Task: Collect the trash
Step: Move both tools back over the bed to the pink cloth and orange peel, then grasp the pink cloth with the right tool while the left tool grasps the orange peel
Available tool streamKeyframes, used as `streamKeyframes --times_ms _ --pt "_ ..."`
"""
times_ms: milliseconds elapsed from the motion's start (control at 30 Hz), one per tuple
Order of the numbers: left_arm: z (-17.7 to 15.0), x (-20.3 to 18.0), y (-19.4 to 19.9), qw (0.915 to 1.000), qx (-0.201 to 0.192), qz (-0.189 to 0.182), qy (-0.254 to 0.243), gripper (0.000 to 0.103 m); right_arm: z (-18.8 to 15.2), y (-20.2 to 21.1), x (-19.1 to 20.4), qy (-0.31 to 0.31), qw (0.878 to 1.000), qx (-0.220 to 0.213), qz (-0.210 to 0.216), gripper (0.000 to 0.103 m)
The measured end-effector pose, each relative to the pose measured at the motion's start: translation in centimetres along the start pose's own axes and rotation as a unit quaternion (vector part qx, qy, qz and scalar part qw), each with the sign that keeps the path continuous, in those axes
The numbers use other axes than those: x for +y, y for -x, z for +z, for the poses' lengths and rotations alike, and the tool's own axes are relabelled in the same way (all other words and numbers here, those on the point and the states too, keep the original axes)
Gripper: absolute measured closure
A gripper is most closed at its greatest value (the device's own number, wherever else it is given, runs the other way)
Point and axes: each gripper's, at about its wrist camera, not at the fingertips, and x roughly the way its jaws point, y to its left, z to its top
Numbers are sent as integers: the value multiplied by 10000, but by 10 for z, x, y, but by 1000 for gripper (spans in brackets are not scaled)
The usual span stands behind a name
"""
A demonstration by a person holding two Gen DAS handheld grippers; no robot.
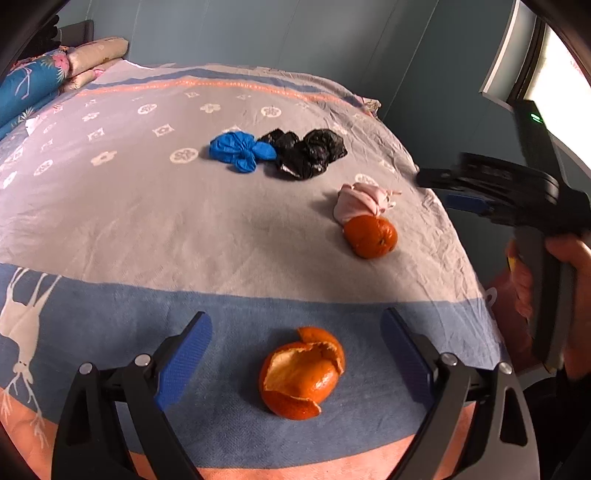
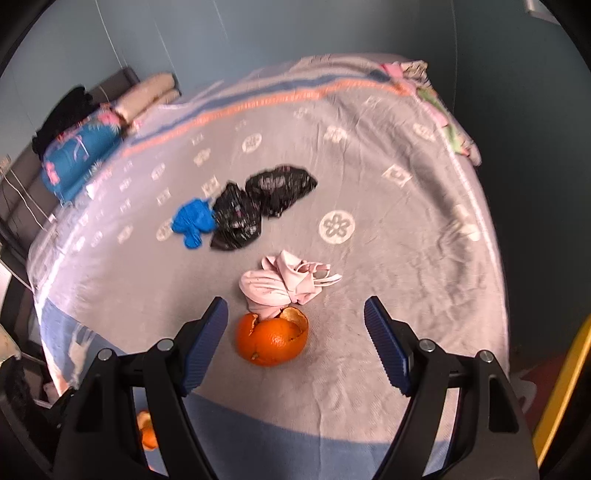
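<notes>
Trash lies on a bed's grey patterned blanket (image 1: 147, 206). My left gripper (image 1: 295, 336) is open, its blue pads either side of an orange peel (image 1: 301, 376) on the blue stripe. My right gripper (image 2: 295, 325) is open above a second orange peel (image 2: 271, 341), which touches a crumpled pink mask (image 2: 284, 282). Farther back lie a blue glove (image 2: 192, 221) and two black plastic bags (image 2: 258, 203). The left wrist view also shows the second peel (image 1: 371, 236), the mask (image 1: 360, 201), the glove (image 1: 238, 149), the bags (image 1: 306, 151) and the right gripper's body (image 1: 491, 184) at right.
Folded bedding and pillows (image 1: 44, 74) are stacked at the bed's far left, also in the right wrist view (image 2: 85, 147). A blue-grey wall (image 1: 295, 33) runs behind. A window (image 1: 554, 66) is at upper right. The bed edge (image 1: 461, 240) drops off at right.
</notes>
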Motion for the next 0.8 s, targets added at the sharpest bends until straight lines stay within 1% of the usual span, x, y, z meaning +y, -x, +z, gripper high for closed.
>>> streamKeyframes --times_ms 67,233,333,367,433,467,567,600,667,700,733,767,800 --pt "-2 0 -3 10000 11 14 -38 14 0 -15 3 31 9999 113 4 30" --pt "-5 3 -13 9999 102 -46 -30 14 0 -50 14 253 9992 247 -169 30" --pt "-7 5 -18 9999 139 -73 1 18 1 -67 15 282 9988 331 -219 30" --pt "-8 5 -19 9999 135 -44 -4 21 2 -72 15 295 9987 348 -247 30" --pt "-10 5 -23 9999 163 12 -45 25 4 -81 15 274 9987 334 -268 30" --pt "-10 6 -25 9998 182 8 -48 29 5 -84 15 251 9988 337 -238 31" --pt "-12 6 -31 9997 250 -31 -21 35 8 -93 15 241 9989 347 -215 33" --pt "-12 5 -32 9997 237 -32 -50 37 8 -97 16 271 9988 358 -198 38" --pt "-13 1 -31 9997 196 -47 -152 49 8 -101 18 326 9986 366 -191 42" --pt "-13 -1 -31 9996 184 -71 -192 52 8 -104 20 350 9986 360 -168 47" --pt "-15 -4 -30 9994 179 -113 -256 59 8 -105 21 364 9986 363 -140 49" --pt "-16 -8 -29 9992 164 -111 -335 63 7 -106 22 381 9985 364 -119 53" --pt "-18 -13 -27 9989 89 -35 -456 64 7 -106 25 410 9986 328 -107 56"
